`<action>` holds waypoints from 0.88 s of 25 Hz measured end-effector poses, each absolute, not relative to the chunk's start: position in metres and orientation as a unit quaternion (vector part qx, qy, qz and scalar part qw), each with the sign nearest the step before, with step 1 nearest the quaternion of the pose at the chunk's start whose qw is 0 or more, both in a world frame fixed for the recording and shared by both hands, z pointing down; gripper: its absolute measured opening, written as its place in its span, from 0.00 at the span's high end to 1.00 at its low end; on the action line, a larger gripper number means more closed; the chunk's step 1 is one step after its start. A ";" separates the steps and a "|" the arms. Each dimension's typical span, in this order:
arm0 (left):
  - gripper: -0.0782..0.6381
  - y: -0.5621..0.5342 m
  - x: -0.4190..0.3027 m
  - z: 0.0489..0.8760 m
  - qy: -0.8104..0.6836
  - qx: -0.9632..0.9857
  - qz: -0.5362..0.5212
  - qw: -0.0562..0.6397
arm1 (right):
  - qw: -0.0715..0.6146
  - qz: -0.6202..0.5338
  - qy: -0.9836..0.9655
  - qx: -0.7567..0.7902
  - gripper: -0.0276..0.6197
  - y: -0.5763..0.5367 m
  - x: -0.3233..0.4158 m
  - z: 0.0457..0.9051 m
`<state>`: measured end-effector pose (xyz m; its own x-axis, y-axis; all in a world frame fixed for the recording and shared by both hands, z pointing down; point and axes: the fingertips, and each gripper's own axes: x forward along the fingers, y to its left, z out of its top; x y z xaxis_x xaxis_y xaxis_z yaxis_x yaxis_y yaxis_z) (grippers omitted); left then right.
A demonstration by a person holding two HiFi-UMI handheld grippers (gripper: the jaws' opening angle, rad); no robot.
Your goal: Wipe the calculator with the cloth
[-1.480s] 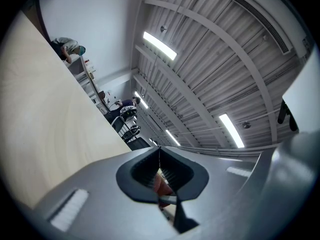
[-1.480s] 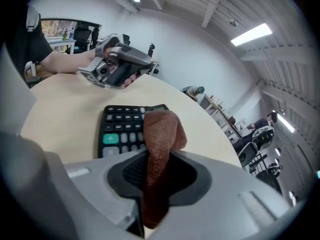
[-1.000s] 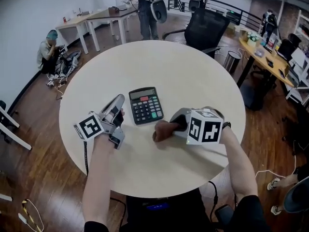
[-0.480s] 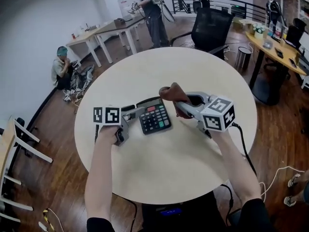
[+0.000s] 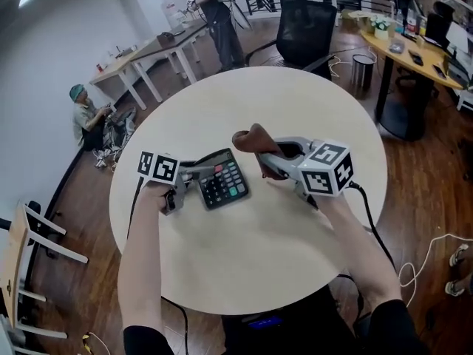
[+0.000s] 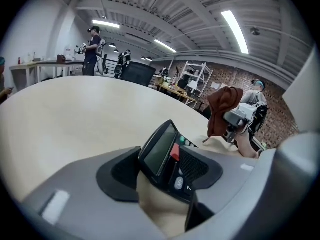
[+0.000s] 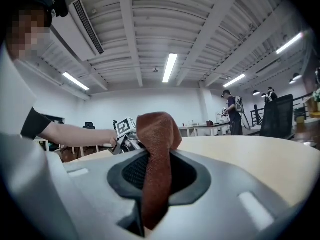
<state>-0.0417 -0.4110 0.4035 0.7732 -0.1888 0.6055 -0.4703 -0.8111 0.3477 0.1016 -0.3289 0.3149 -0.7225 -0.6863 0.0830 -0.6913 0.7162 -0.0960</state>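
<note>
Round desk [image 5: 295,109] in an open office. The left tongs [image 5: 194,171], whose jaws have just been closing, clamp the calculator [image 5: 224,182] by its display end, likely to steady it. The right tongs [image 5: 272,156] pinch the cloth [image 5: 255,137], raised just beside the calculator, ready to wipe.

The cloth [image 7: 156,149] is brown, napped, matt fabric; the calculator [image 5: 222,183] dark hard plastic with a glossy screen; the table top [image 5: 295,109] pale, smooth, matt; the floor [image 5: 81,291] glossy wooden boards.
</note>
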 end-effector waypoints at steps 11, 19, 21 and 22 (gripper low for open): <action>0.81 -0.379 -0.060 0.341 -0.182 0.955 -0.013 0.234 | -0.008 0.099 -0.927 0.361 0.83 -0.325 0.103 0.321; 0.81 -0.327 -0.052 0.300 -0.052 0.915 -0.214 0.337 | -0.049 0.040 -0.952 0.299 0.83 -0.325 0.087 0.275; 0.81 -0.315 -0.046 0.293 -0.013 0.899 -0.242 0.365 | -0.058 0.029 -0.967 0.247 0.83 -0.322 0.072 0.259; 0.81 -0.309 -0.042 0.290 -0.002 0.892 -0.253 0.376 | -0.058 0.028 -0.973 0.220 0.83 -0.320 0.064 0.255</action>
<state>-0.0418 -0.3093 0.2904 0.8722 -0.1931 -0.4495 0.1868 -0.7178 0.6707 0.0641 -0.3199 0.2548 -0.8965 -0.4316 -0.1001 -0.4250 0.9016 -0.0809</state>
